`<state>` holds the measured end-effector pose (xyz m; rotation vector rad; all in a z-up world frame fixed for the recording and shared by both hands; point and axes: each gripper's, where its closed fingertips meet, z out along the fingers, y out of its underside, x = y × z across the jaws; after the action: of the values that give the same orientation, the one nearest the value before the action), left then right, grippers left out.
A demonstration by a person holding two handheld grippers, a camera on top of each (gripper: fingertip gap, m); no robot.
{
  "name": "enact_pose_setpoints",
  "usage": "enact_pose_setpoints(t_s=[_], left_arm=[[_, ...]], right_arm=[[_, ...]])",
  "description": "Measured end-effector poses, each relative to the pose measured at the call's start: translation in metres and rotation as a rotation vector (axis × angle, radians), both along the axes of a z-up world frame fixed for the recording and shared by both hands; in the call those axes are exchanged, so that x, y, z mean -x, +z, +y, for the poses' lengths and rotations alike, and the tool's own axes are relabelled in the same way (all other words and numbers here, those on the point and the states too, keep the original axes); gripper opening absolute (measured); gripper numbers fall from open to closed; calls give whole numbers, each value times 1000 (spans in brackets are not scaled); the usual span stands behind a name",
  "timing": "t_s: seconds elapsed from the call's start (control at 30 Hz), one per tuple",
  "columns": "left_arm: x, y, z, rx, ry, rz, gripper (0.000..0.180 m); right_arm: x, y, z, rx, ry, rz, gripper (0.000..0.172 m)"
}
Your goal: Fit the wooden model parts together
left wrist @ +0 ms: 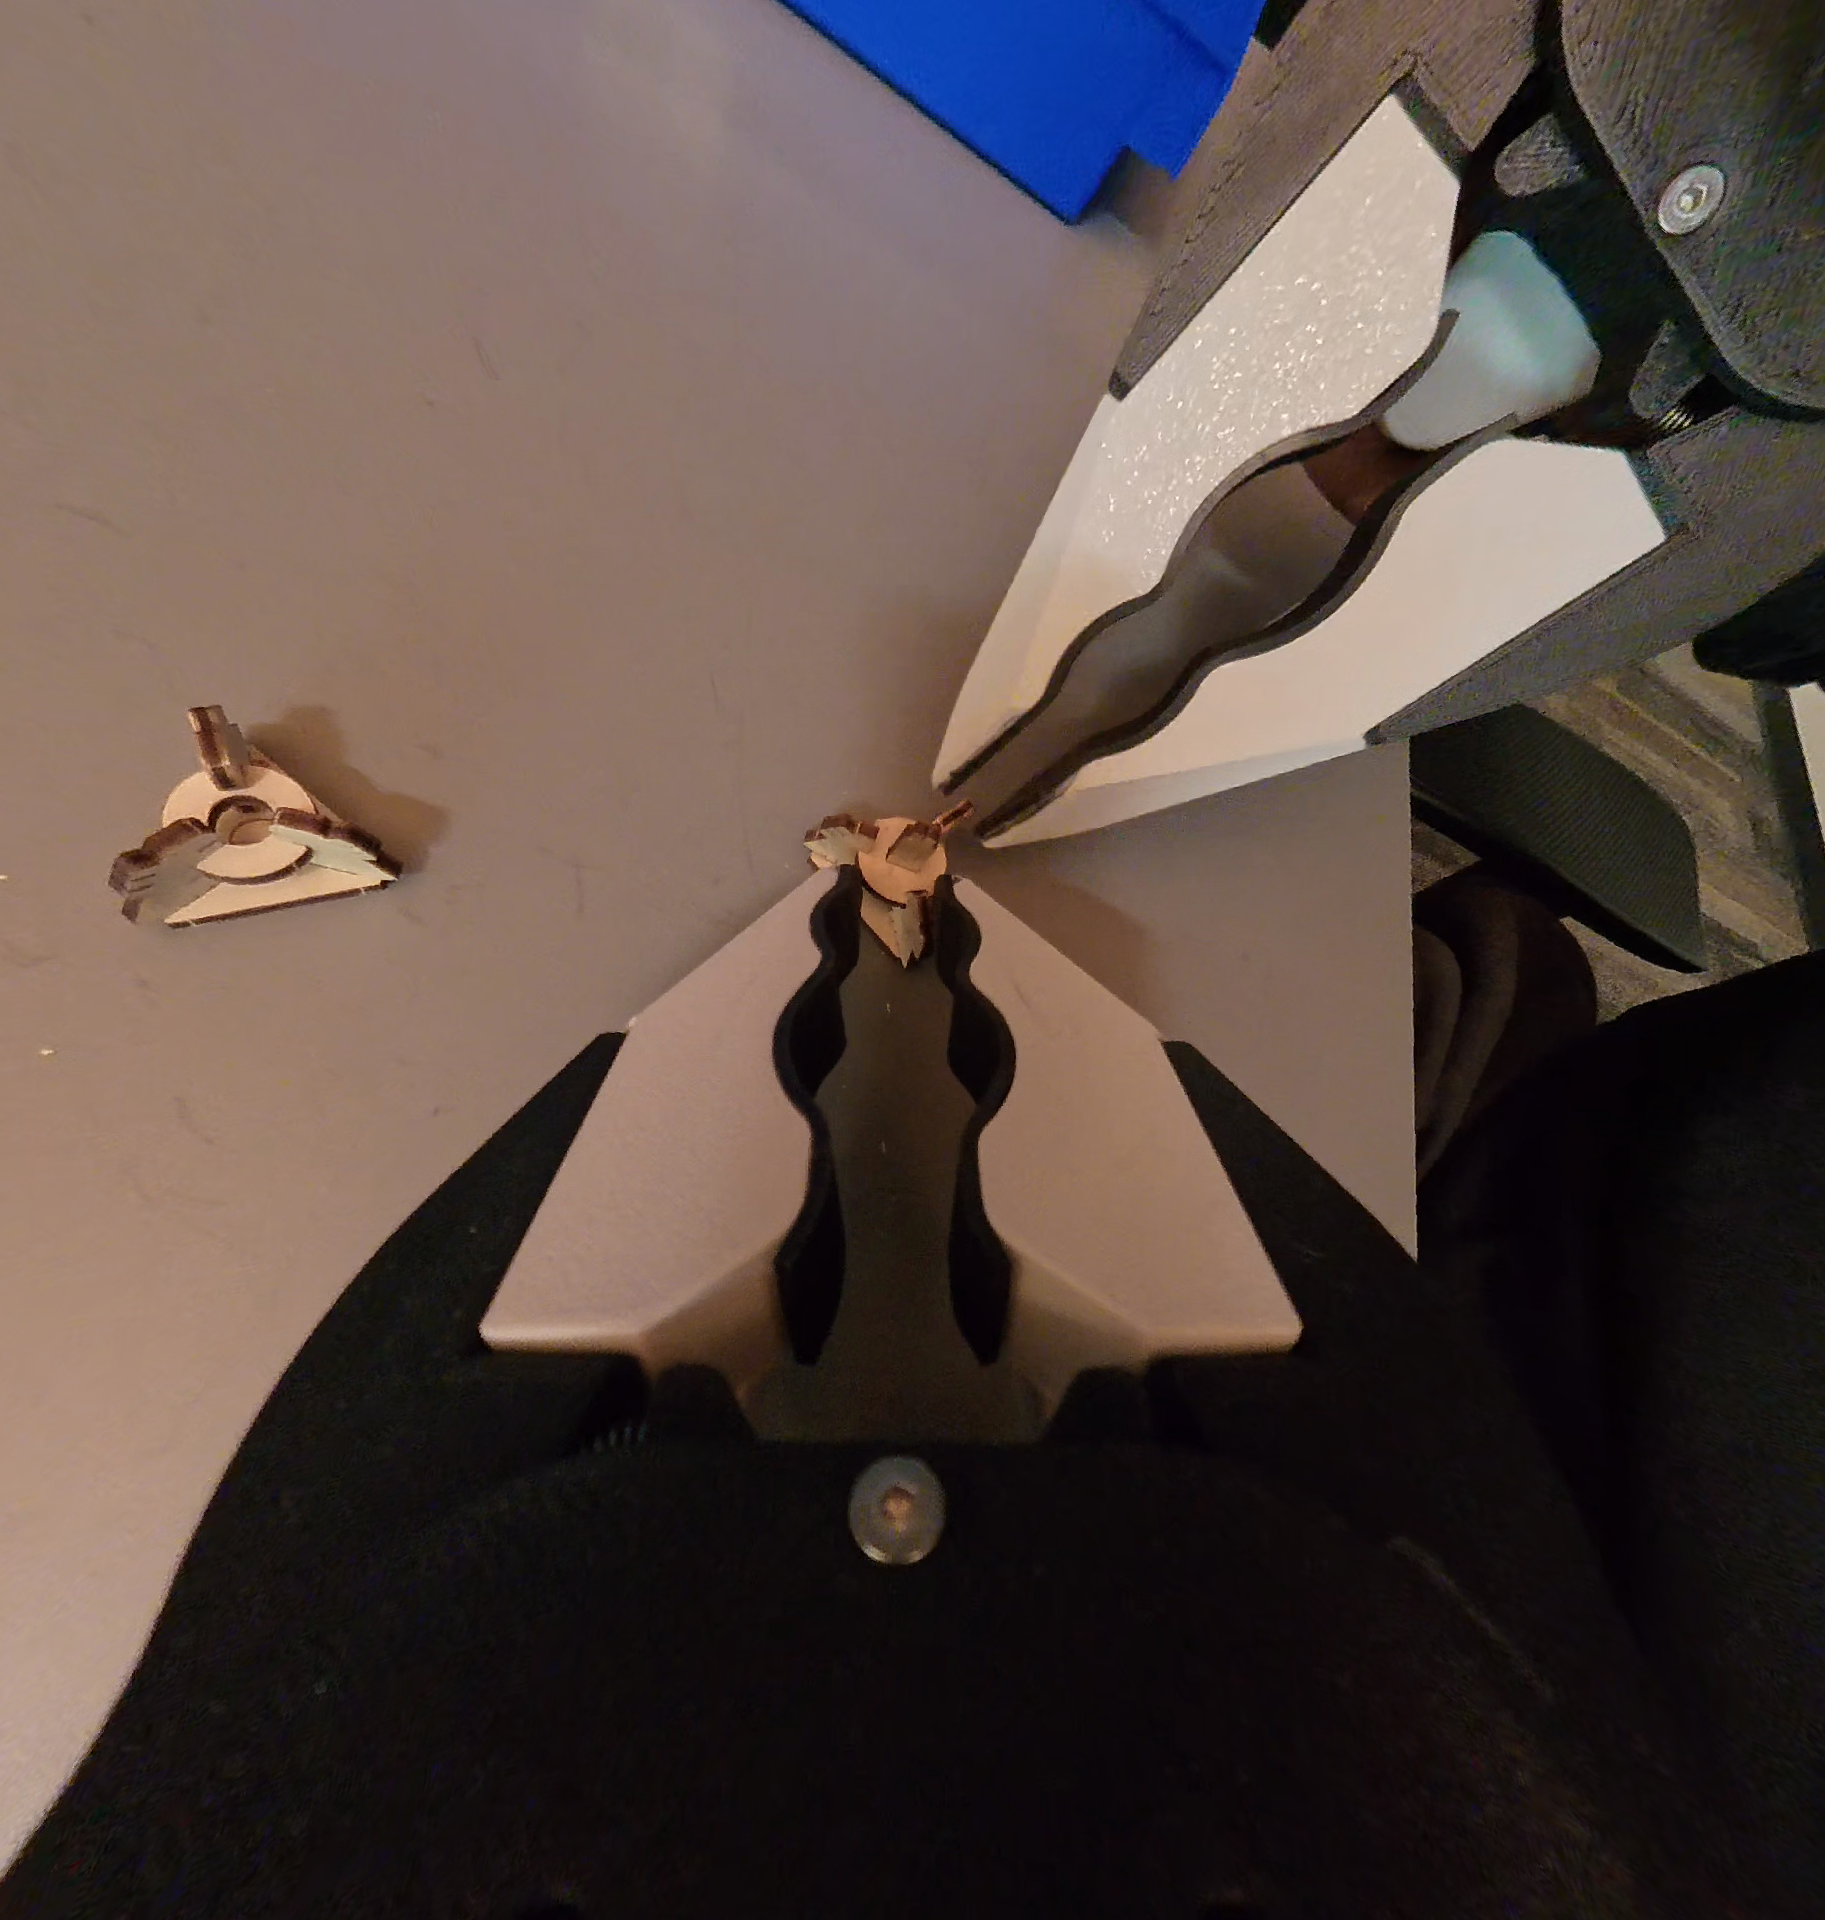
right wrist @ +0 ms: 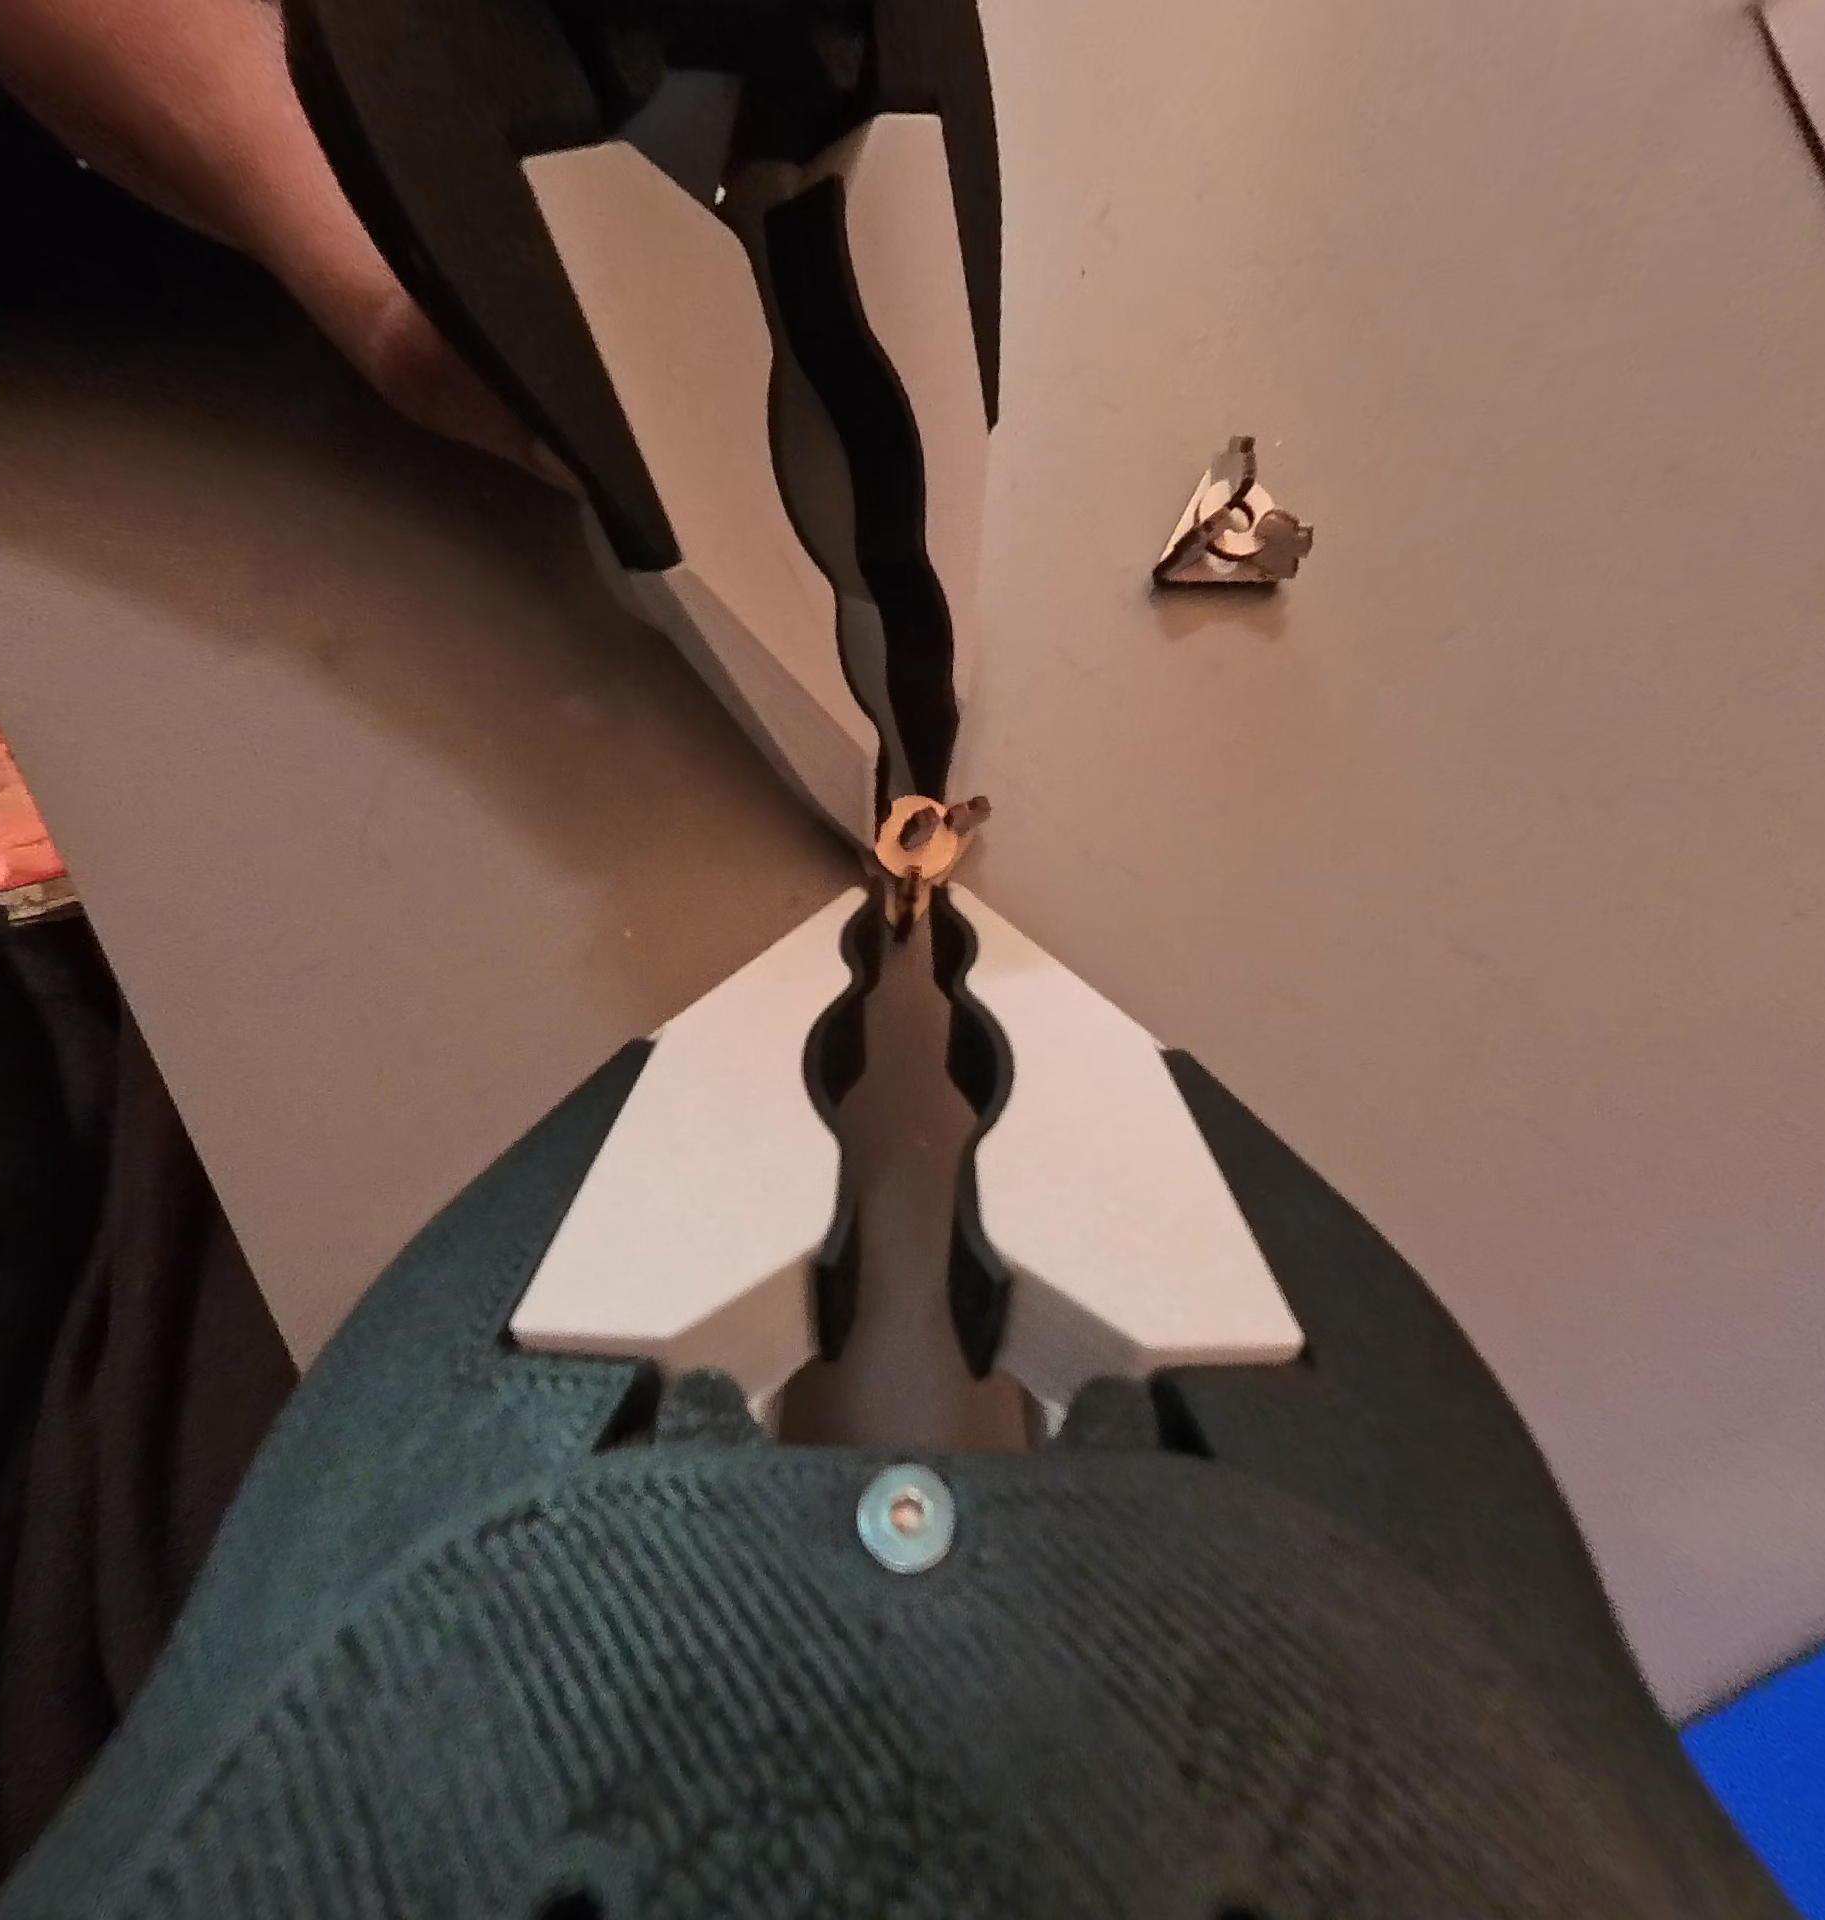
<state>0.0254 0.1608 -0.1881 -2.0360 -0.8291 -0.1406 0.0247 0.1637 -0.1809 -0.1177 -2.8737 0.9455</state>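
The small wooden assembly (left wrist: pixel 892 883) is pinched in the left gripper (left wrist: pixel 892 914) above the table (left wrist: pixel 472 468). Just beside it the right gripper (left wrist: pixel 965 805) stands slightly parted, holding nothing (its tips near a protruding tab). A knock could twist the piece loose. Another wooden piece (left wrist: pixel 248 842) lies well apart.

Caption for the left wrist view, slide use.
Left gripper grips a small wooden assembly; the right gripper's tips hover beside it, open.

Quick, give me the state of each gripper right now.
Left gripper: closed on the small round-disc wooden puzzle assembly, held above the table.
Right gripper: slightly open beside the same assembly, gripping nothing.
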Motion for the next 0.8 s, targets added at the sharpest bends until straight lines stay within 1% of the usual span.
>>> enact_pose_setpoints(t_s=[0.1,0.23,0.3,0.33,0.43,0.57,0.63,0.8], left_arm=[[0,0,0,-1,0,-2,11],[0,0,0,4,1,7,12],[0,1,0,4,2,12,17],[0,2,0,-4,-2,13,23],[1,8,-1,-55,2,14,28],[10,16,-15,-106,53,29,27],[16,20,-22,-124,88,47,27],[28,34,-34,-165,170,117,27]], right_arm=[[1,1,1,-1,-7,3,11],[1,-2,2,9,-21,-11,12],[2,-7,4,1,-32,-24,16],[3,-8,5,5,-37,-29,18],[2,-6,6,43,-52,-57,21],[10,2,11,108,-96,-67,21],[20,11,12,166,-135,-42,21],[46,41,6,437,-253,-48,21]])
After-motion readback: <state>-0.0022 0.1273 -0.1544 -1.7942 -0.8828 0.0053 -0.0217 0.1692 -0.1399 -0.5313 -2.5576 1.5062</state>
